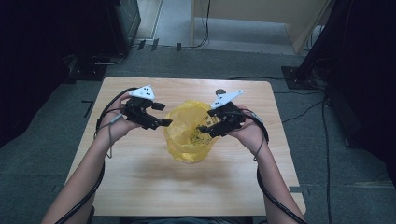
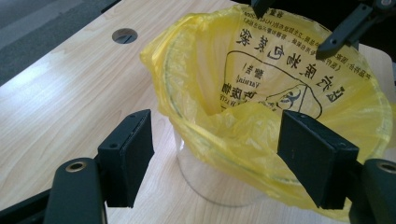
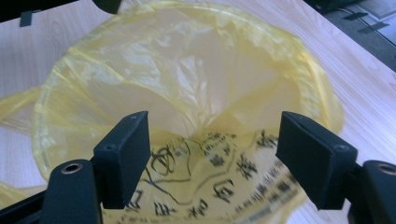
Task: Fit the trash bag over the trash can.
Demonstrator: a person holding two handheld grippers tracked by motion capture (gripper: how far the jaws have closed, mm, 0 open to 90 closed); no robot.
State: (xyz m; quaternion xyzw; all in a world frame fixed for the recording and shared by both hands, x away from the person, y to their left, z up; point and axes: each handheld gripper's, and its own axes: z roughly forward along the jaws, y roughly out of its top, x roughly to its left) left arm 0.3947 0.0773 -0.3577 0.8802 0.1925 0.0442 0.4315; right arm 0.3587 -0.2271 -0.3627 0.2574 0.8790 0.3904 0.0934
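A yellow plastic bag [image 1: 189, 128] with black printed characters lines a clear round container [image 2: 205, 182] at the middle of the wooden table [image 1: 140, 177]. The bag's mouth is spread over the rim and hangs down outside it. My left gripper [image 1: 162, 115] is at the bag's left rim, jaws wide apart; in the left gripper view [image 2: 215, 154] the near rim lies between them, untouched by the pads. My right gripper [image 1: 208, 122] hovers over the right rim, also open, and the printed side of the bag [image 3: 210, 177] sits below its jaws [image 3: 212, 154]. Its fingertips [image 2: 327, 46] show across the bag.
A round cable hole [image 1: 220, 92] is in the table's far side, behind the bag. The person's forearms reach in from the near edge with cables trailing off them. Dark equipment stands and floor cables surround the table.
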